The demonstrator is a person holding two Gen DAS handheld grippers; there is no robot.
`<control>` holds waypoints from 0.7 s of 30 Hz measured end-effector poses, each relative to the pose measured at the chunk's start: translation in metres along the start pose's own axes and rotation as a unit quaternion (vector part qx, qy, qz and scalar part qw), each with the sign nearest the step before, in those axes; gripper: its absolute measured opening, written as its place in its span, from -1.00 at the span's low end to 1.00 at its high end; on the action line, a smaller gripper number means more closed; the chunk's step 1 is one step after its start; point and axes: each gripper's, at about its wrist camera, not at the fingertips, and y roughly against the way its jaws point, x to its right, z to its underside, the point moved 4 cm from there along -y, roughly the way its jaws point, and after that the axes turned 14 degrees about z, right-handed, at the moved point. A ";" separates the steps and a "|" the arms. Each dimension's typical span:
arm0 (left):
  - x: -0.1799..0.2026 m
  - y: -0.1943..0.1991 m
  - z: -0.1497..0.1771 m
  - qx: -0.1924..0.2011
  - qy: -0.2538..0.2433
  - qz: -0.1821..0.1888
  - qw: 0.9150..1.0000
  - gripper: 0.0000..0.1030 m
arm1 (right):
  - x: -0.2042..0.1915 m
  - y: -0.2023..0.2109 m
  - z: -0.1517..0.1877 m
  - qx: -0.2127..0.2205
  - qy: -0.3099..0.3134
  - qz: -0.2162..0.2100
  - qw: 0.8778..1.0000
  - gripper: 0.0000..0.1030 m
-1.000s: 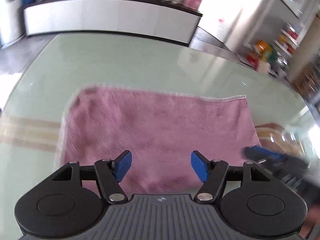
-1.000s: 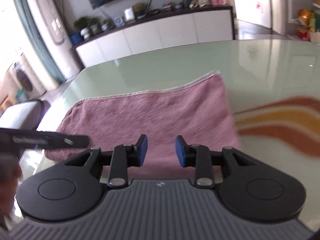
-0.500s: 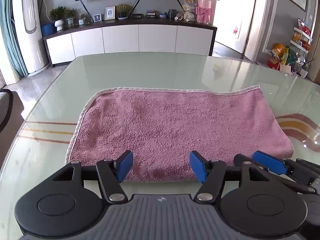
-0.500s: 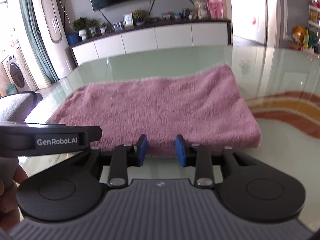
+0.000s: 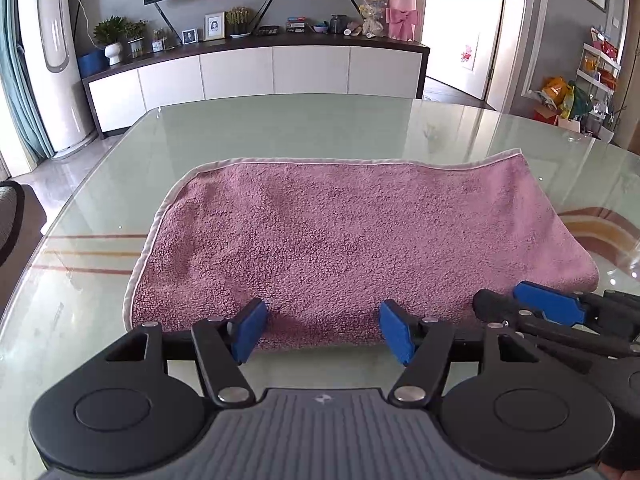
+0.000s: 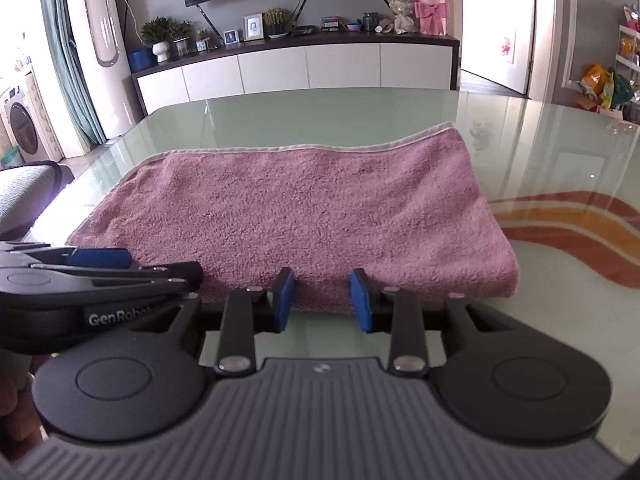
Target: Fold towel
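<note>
The towel (image 5: 360, 248) lies flat on the glass bench (image 5: 280, 128), already doubled once by the look of it: its near and right edges are rounded and thick, while the pale hem runs along the left and far edges. Further folds are probably left. At the towel's near edge, towards its left, the left gripper (image 5: 322, 330) hovers with its jaws wide apart and nothing between them. Further right along that same near edge, the right gripper (image 6: 322, 300) has its jaws partly apart, also empty. Whether either gripper's tips touch the towel I cannot tell from these views. Neither has taken hold of it yet.
</note>
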 end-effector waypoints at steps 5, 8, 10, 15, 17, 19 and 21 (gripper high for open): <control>-0.006 0.002 0.003 0.002 -0.002 0.009 1.000 0.32 | 0.006 -0.001 0.001 0.003 0.000 0.006 1.000 -0.40; -0.010 0.003 0.004 0.004 -0.004 0.011 1.000 0.32 | 0.014 -0.003 0.002 0.005 -0.005 0.007 1.000 -0.41; -0.012 0.004 0.005 0.004 -0.006 0.011 1.000 0.32 | 0.019 -0.002 0.003 0.006 -0.006 0.008 1.000 -0.45; -0.018 0.006 0.006 0.007 -0.004 0.008 1.000 0.32 | 0.037 -0.005 0.006 0.008 -0.014 0.018 1.000 -0.56; -0.021 0.006 0.006 0.008 -0.001 0.008 1.000 0.32 | 0.043 -0.006 0.006 0.008 -0.017 0.021 1.000 -0.61; -0.024 0.006 0.006 0.009 0.003 0.009 1.000 0.31 | 0.048 -0.007 0.005 0.006 -0.021 0.021 1.000 -0.66; -0.027 0.007 0.005 0.009 0.006 0.009 1.000 0.29 | 0.053 -0.008 0.004 0.002 -0.028 0.022 0.999 -0.69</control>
